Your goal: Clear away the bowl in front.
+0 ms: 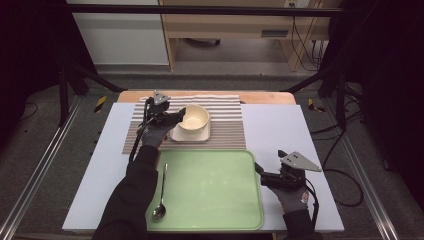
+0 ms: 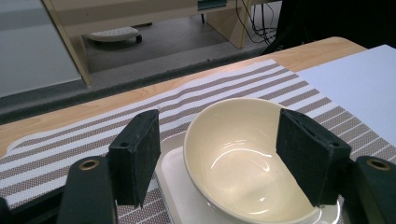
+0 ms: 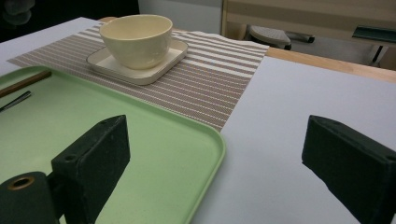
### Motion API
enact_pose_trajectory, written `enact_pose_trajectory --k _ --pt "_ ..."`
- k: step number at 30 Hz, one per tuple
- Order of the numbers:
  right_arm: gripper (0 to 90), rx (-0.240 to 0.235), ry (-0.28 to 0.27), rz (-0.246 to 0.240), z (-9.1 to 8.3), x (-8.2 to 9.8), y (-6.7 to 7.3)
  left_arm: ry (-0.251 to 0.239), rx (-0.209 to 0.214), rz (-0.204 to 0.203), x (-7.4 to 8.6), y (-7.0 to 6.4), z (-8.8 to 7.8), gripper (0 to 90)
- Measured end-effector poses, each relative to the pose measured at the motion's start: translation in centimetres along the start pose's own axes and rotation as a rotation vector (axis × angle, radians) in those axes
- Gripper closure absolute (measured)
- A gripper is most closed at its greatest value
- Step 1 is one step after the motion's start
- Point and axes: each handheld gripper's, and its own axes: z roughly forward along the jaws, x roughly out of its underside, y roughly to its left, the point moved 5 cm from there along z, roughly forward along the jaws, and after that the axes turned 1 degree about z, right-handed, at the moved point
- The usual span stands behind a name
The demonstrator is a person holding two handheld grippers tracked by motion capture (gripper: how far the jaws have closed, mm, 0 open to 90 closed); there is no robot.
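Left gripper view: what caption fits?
Open left gripper straddles a cream bowl on its square plate.

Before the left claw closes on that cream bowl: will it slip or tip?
The bowl looks glazed, with shiny highlights inside, so the pads may slide on its curved wall. It sits loose on a small square plate, so a sideways push could skate it or drag the plate. It looks like ceramic: probably stiff, fairly heavy and chippable. The left claw stands open astride the rim.

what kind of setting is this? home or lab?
Most likely a lab data-collection rig staged as a dining setup. A dark metal frame surrounds the table, cables trail across the floor, and a bowl on a striped placemat sits beside a green tray.
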Motion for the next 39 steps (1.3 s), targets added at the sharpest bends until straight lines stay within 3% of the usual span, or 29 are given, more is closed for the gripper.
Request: enact_pose_trajectory --k 16,28,39 --pt "7.9 -0.001 0.002 0.004 0.1 0.1 -0.1 0.104 -0.018 -0.012 2.7 0.6 3.5 34.0" --pt "7.9 0.000 0.003 0.004 0.1 0.1 -0.1 0.150 -0.030 -0.028 3.8 0.8 4.4 48.3" --pt "7.9 0.000 0.005 0.001 0.2 0.2 -0.1 0.160 -0.032 -0.054 4.3 0.7 4.9 60.8"
